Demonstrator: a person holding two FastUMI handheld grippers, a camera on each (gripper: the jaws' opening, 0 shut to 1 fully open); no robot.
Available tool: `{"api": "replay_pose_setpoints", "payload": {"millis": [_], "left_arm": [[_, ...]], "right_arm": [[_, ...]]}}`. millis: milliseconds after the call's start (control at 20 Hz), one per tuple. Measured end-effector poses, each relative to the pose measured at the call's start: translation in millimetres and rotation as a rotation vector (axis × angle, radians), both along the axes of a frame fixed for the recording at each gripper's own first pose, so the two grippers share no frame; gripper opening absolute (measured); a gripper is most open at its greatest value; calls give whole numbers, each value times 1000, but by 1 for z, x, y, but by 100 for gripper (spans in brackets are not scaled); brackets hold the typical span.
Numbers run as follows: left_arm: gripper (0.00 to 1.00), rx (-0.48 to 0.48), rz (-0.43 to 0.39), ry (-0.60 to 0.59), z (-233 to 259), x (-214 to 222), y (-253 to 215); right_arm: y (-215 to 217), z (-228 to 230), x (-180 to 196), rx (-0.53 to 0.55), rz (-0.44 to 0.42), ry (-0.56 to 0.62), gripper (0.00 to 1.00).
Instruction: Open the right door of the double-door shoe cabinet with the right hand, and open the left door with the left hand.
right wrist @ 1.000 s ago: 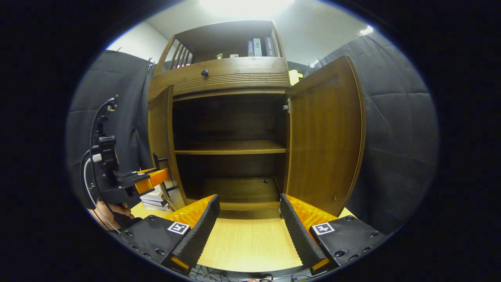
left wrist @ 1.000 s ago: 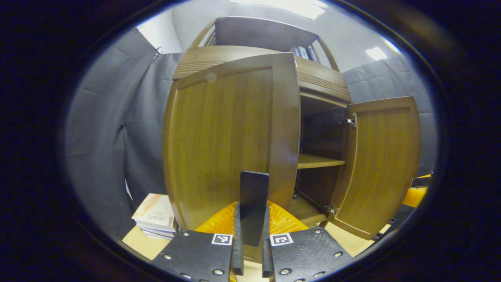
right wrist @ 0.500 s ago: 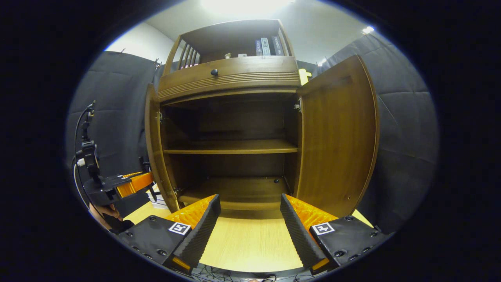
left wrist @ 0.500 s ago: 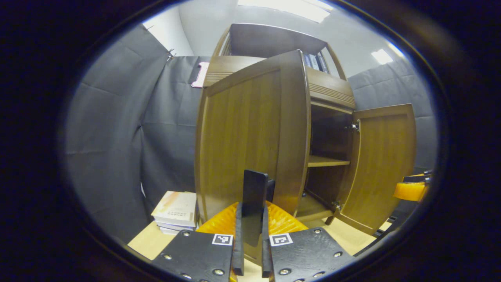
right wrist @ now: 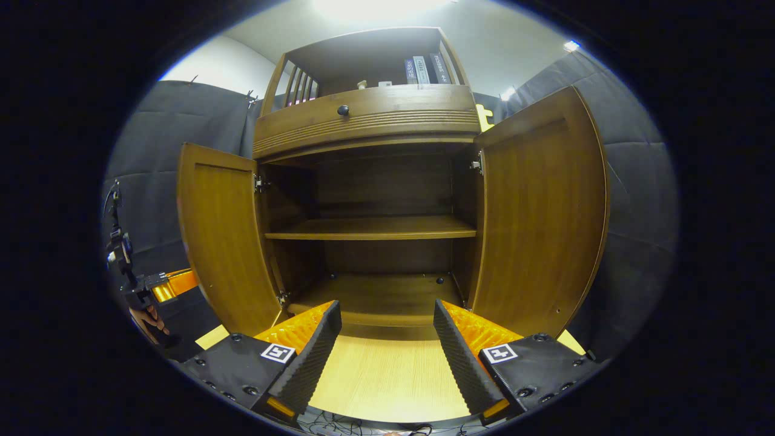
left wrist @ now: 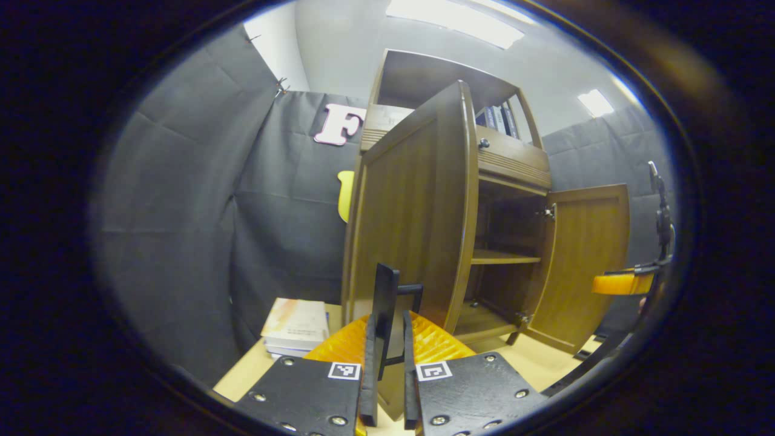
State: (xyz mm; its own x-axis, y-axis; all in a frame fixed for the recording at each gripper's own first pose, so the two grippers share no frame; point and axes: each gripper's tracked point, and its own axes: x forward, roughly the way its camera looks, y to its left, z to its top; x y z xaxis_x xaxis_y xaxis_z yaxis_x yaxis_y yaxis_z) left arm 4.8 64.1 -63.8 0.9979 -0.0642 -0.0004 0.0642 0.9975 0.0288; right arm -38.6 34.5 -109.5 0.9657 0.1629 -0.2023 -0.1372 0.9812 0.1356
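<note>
The shoe cabinet [right wrist: 369,127] is built of brown wood with a vertical grain; a grooved drawer front with a round dark knob [right wrist: 343,110] is sitting above the compartment. Both doors are standing open. The left door [right wrist: 221,236] and the right door [right wrist: 539,212] are flat framed panels, hinged at the outer sides and swung outward, exposing one horizontal shelf [right wrist: 369,227] and the cabinet floor. Books [right wrist: 421,69] are standing upright on the top shelf.

In the left gripper view, the left door [left wrist: 412,212] is showing its outer face and free edge. The left gripper [left wrist: 387,339] is clamping the door's dark bar handle [left wrist: 387,303] between nearly closed fingers. A stack of books [left wrist: 296,327] is lying on the light wooden table [right wrist: 387,375] beside the cabinet.

The right gripper [right wrist: 387,339] is hovering over the table in front of the open compartment, jaws spread wide, gripping nothing.
</note>
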Motion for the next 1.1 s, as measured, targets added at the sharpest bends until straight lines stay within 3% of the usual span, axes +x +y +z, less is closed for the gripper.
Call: {"api": "replay_pose_setpoints", "payload": {"millis": [300,450,600,700,900,1100], "left_arm": [[20,63,-35,7,7,-11,62],[17,86,-75,18,8,-7,75],[20,83,-70,22,7,-1,92],[17,81,-74,23,4,-1,93],[19,98,-29,44,-6,-10,93],[20,81,65,44,12,-55,93]], "right_arm": [[-15,15,5,-24,-43,-33,95],[-28,21,2,-41,-73,-41,96],[-40,22,-3,-67,-101,-21,96],[-45,24,-3,-76,-110,-24,95],[-59,27,3,-81,-127,-26,96],[-72,28,8,-56,-136,-38,96]]}}
